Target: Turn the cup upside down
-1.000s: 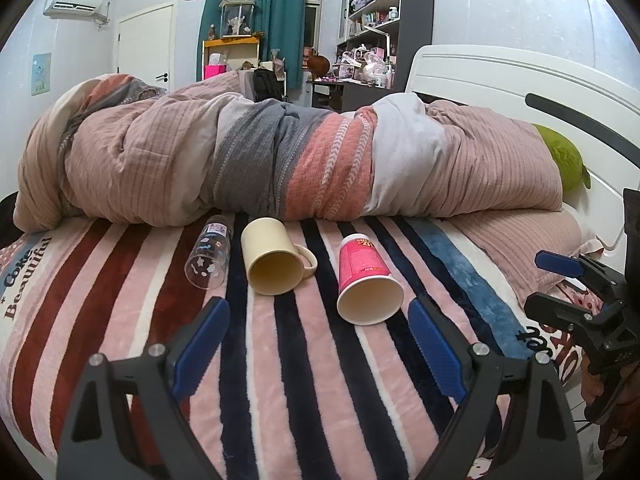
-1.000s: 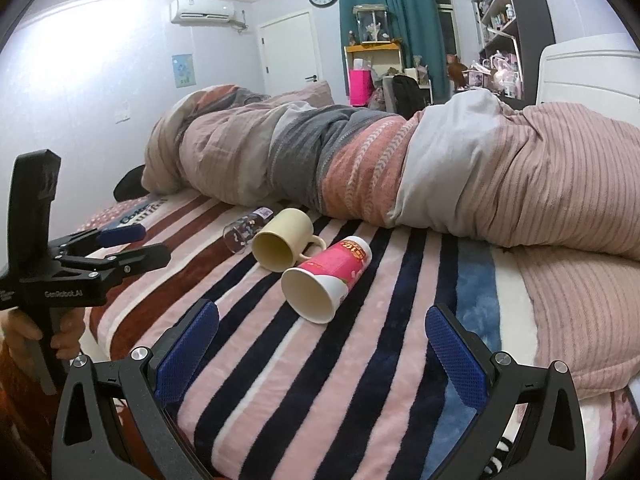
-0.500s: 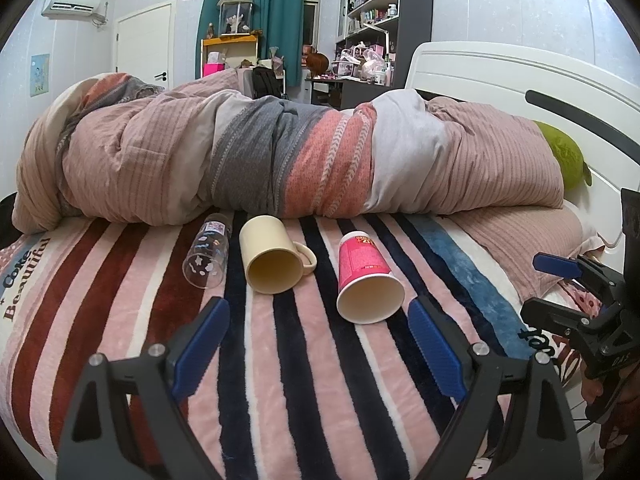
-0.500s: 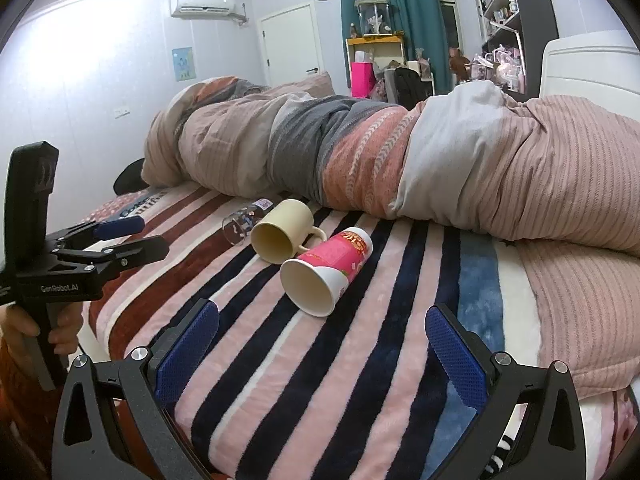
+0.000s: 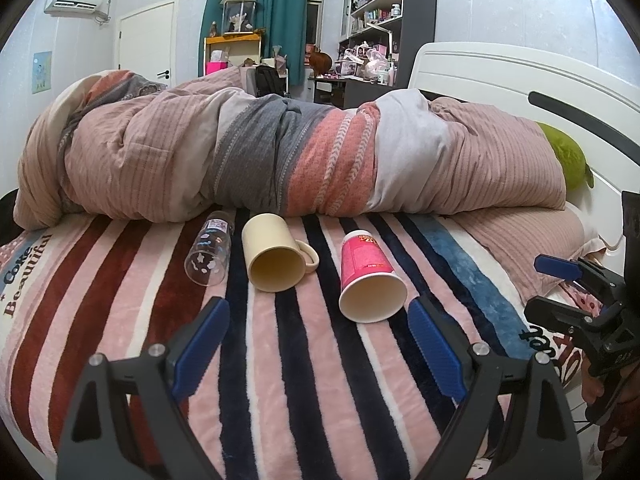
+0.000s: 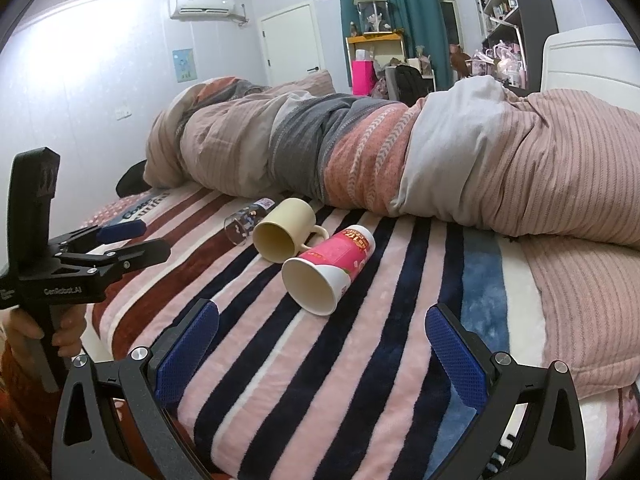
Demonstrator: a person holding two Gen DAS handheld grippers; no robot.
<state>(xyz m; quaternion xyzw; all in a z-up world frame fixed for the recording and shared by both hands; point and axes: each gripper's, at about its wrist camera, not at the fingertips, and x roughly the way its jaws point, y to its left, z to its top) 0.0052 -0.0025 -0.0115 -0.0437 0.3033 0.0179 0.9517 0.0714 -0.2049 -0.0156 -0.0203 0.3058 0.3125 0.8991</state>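
A pink paper cup point(image 5: 370, 276) with a cream inside lies on its side on the striped blanket point(image 5: 304, 360), open mouth facing the near edge, just right of a cream mug point(image 5: 274, 258)

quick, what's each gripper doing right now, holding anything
Left gripper: open, holding nothing, short of the pink paper cup.
Right gripper: open, holding nothing.

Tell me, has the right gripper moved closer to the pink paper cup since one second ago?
Yes. In the right wrist view the pink paper cup sits lower and larger against the rolled duvet, so the right gripper advanced.
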